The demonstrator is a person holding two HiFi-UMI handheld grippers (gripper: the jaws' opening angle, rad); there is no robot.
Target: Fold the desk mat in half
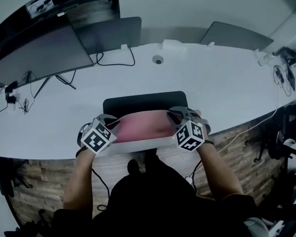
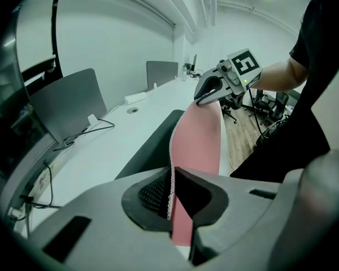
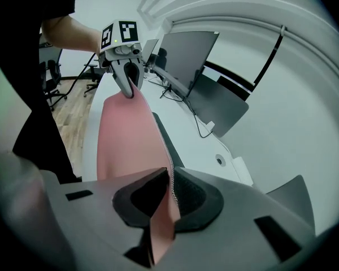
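Observation:
The desk mat [image 1: 143, 101] lies on the white desk [image 1: 227, 93] near its front edge, dark on top. Its near edge is lifted, showing the pink underside [image 1: 145, 125]. My left gripper [image 1: 111, 125] is shut on the lifted near-left corner and my right gripper [image 1: 175, 116] on the near-right corner. In the left gripper view the pink mat [image 2: 200, 140] runs from my left gripper [image 2: 170, 193] across to the right gripper [image 2: 212, 89]. In the right gripper view the mat [image 3: 127, 140] stretches from my right gripper [image 3: 168, 196] to the left gripper [image 3: 129, 83].
A large monitor [image 1: 39, 53] and a second screen [image 1: 111, 33] stand at the back left, another [image 1: 234, 36] at the back right. Cables [image 1: 113, 60] trail behind the mat, beside a round grommet [image 1: 158, 59]. More cables [image 1: 283, 78] hang at the desk's right end.

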